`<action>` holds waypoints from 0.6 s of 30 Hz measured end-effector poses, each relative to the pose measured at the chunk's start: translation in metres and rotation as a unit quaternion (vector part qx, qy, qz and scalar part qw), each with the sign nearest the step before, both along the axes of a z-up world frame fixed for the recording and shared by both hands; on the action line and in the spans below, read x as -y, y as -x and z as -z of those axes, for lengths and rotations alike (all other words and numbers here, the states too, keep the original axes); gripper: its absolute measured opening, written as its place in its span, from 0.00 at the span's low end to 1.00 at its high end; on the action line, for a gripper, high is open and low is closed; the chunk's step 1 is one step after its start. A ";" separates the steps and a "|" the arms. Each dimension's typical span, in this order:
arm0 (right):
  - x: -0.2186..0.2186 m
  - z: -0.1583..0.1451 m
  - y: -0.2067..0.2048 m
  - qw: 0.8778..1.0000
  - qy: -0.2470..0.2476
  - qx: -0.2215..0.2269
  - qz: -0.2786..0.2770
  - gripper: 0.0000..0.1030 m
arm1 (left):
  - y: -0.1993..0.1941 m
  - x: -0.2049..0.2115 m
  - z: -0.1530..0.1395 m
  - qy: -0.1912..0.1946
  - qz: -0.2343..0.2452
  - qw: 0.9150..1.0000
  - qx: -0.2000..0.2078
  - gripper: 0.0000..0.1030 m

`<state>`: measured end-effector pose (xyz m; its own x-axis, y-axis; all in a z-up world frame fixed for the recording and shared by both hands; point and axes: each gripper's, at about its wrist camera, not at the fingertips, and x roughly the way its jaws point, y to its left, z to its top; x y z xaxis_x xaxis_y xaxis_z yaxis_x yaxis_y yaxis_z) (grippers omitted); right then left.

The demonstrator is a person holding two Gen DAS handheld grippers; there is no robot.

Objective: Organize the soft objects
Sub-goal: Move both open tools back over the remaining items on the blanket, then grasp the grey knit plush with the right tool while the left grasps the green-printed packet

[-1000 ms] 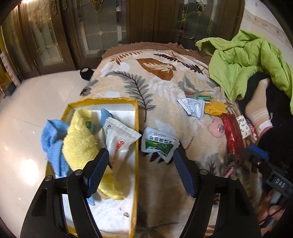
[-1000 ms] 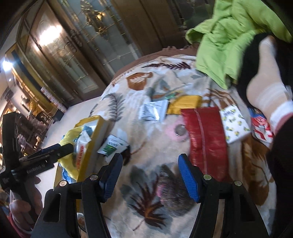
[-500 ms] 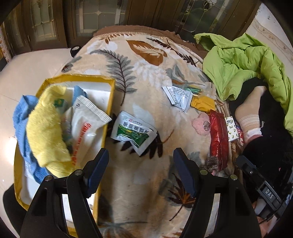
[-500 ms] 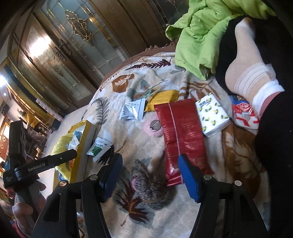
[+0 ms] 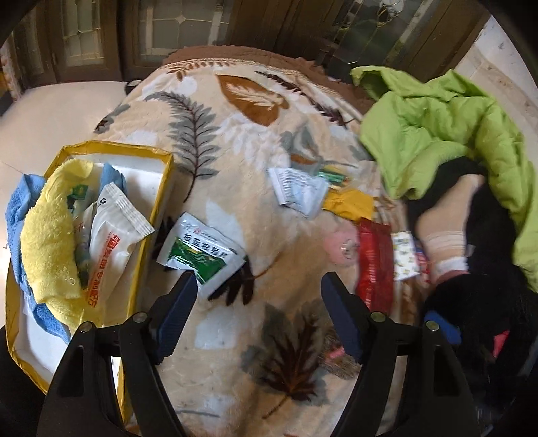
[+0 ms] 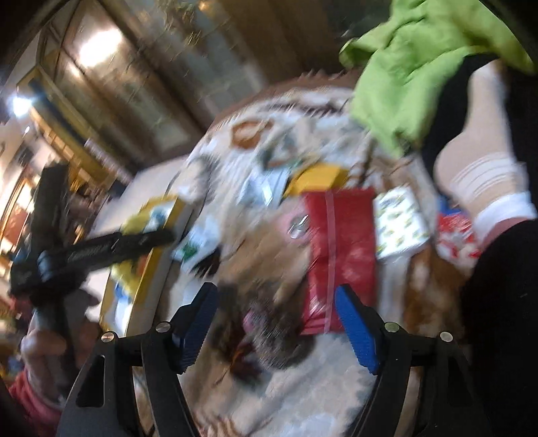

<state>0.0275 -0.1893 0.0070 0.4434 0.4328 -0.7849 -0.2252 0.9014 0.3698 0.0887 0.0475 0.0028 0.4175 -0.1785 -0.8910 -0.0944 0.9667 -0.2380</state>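
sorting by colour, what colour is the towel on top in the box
Yellow: the towel lies over a blue one, clearest in the left wrist view.

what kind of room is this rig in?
Likely a home living room or bedroom: a leaf-print fleece blanket covers the work surface, a green padded jacket lies heaped on it, and dark wooden doors with leaded glass stand behind.

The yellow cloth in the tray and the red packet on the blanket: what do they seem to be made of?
Yellow cloth: looks like terry or fleece, matte, with a fuzzy, nubbly pile. Red packet: probably plastic film or foil, glossy, with crinkles that catch the light; the exact material is uncertain.
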 end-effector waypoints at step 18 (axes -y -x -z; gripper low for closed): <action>-0.036 0.053 0.010 0.999 0.007 -0.045 -0.022 0.73 | -0.025 -0.025 0.062 0.036 -0.076 0.995 -0.051 0.74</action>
<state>0.0174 -0.1531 -0.0457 0.3520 0.4398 -0.8263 -0.2321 0.8962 0.3781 0.1136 0.0727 -0.0591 0.3520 -0.1849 -0.9176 -0.2662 0.9200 -0.2875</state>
